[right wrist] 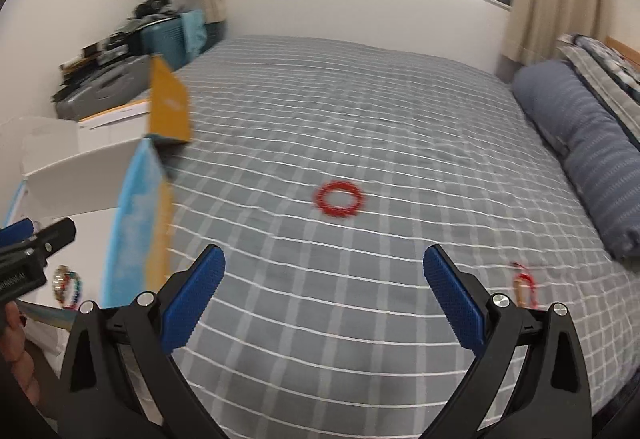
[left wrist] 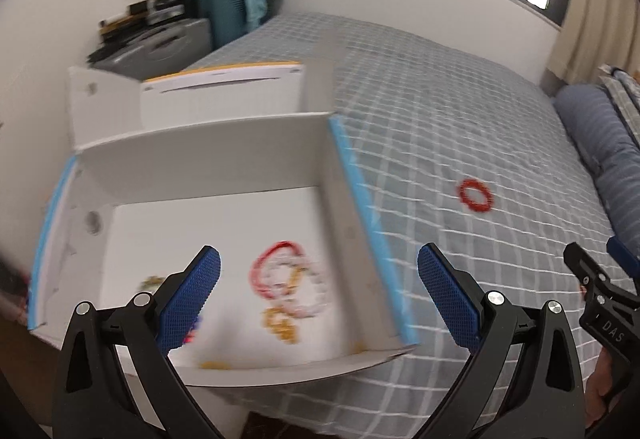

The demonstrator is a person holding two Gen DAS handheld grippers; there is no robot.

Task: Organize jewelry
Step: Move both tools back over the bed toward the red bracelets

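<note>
**Both grippers empty over the bed**

The left gripper (left wrist: 319, 291) hangs jaws wide apart over the open white box (left wrist: 208, 155), where a tangle of bracelets (left wrist: 286, 291) lies on the bottom. The right gripper (right wrist: 324, 291), jaws also apart and holding nothing, faces a red bracelet (right wrist: 339, 199) lying farther out on the checked bedspread (right wrist: 360, 99). Another small red piece (right wrist: 524, 285) lies near its right finger.
</note>
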